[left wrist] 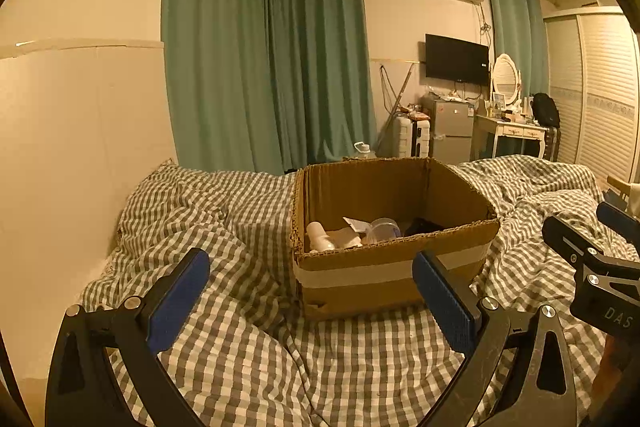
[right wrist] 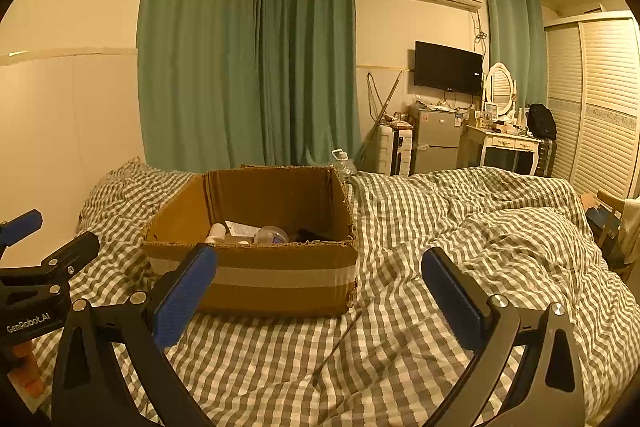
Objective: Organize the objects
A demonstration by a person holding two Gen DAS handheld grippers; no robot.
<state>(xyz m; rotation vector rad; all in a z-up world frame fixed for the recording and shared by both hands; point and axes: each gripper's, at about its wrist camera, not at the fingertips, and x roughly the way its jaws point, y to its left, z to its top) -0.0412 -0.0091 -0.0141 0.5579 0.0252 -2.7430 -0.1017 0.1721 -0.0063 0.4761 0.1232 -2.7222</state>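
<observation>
An open cardboard box (left wrist: 372, 273) with a pale tape band sits on a checked duvet (left wrist: 240, 347); it also shows in the right wrist view (right wrist: 280, 279). Inside lie a white bottle (left wrist: 318, 235), a clear plastic container (left wrist: 384, 229), a paper packet (left wrist: 354, 223) and something dark (left wrist: 424, 225). My left gripper (left wrist: 312, 301) is open and empty, just in front of the box. My right gripper (right wrist: 320, 297) is open and empty, in front of the box's right corner. Each gripper shows at the edge of the other's view.
The bed's duvet (right wrist: 460, 227) is rumpled, with a wall at the left. Green curtains (left wrist: 260, 67) hang behind. A water bottle (right wrist: 343, 161), suitcase (right wrist: 394, 151), small fridge (right wrist: 436, 143), dressing table (right wrist: 504, 143) and wardrobe (right wrist: 600, 107) stand at the far right.
</observation>
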